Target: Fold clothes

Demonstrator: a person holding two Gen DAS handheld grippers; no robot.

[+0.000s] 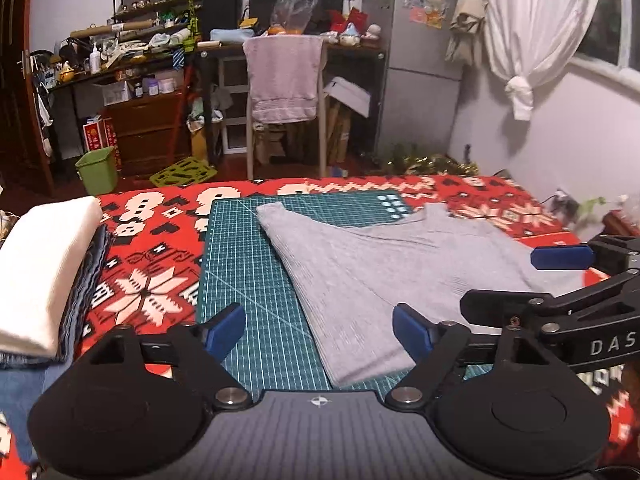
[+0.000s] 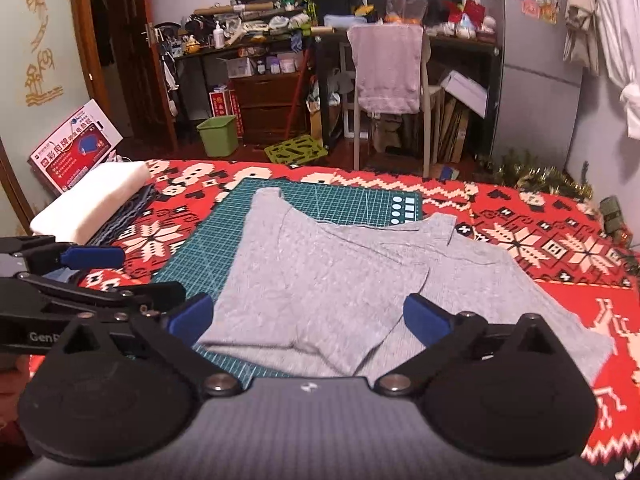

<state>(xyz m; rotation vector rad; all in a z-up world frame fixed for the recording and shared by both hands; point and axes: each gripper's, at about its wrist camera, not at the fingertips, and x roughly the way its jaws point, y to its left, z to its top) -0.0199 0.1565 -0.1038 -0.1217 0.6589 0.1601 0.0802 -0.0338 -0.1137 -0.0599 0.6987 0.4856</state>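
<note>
Lying flat on the gridded green cutting mat (image 2: 280,196), soft grey knit top (image 2: 320,276), partly folded, left gripper (image 1: 319,332) wide, right gripper (image 2: 308,318) wide, both empty.

One grey garment (image 2: 320,276), one cutting mat (image 1: 248,276), two tools (both blue-tipped), one green bin (image 2: 218,135).

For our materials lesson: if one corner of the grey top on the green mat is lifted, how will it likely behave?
The grey top probably droops rather than holding shape: it already lies in soft creases with one flap folded over. It looks thin, so likely light. On the smooth green mat it may slide when pushed.
</note>
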